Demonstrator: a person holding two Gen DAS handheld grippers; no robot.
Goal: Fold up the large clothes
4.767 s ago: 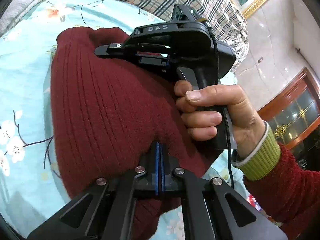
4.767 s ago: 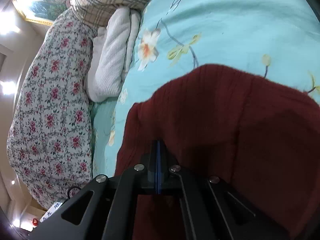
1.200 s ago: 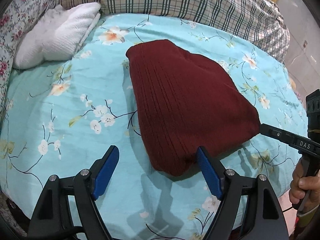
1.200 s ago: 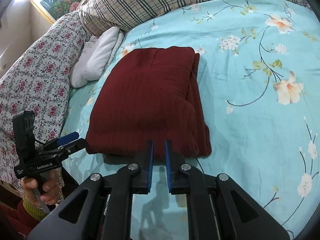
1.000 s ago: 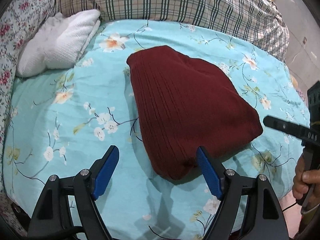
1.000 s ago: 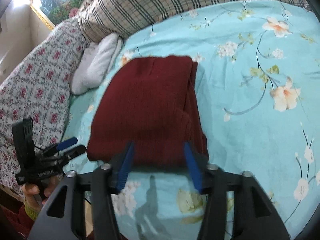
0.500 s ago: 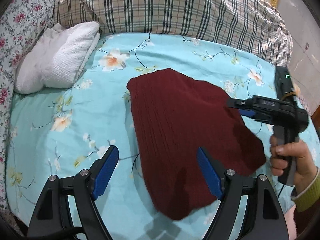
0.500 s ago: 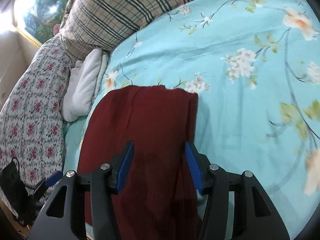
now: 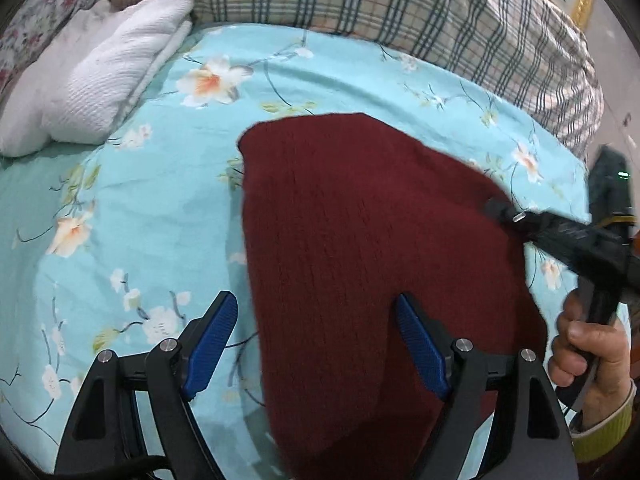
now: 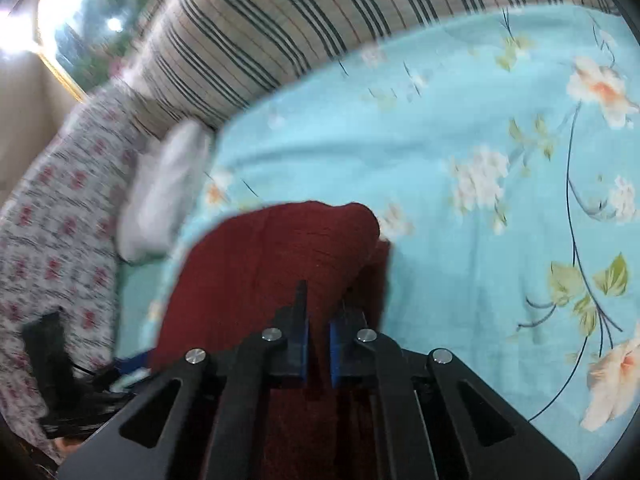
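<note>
Bed (image 9: 160, 208) carries the folded maroon sweater (image 9: 360, 240), long axis running away toward the plaid pillows (image 9: 400, 4). Right tool (image 10: 318, 344), narrow, pinches the sweater's right-hand edge; left tool (image 9: 316, 344) gapes wide over the near end, gripping nothing.

- The dark red sweater (image 9: 360, 240) is matt ribbed knit cloth.
- Under it, the bedsheet (image 9: 140, 208) is smooth printed cloth.
- Beyond the sweater, the white towel (image 9: 100, 84) looks coarse and waffled.
- The left gripper (image 9: 316, 344) is matt black plastic with ridged blue pads (image 9: 210, 340) and shiny metal screws.
</note>
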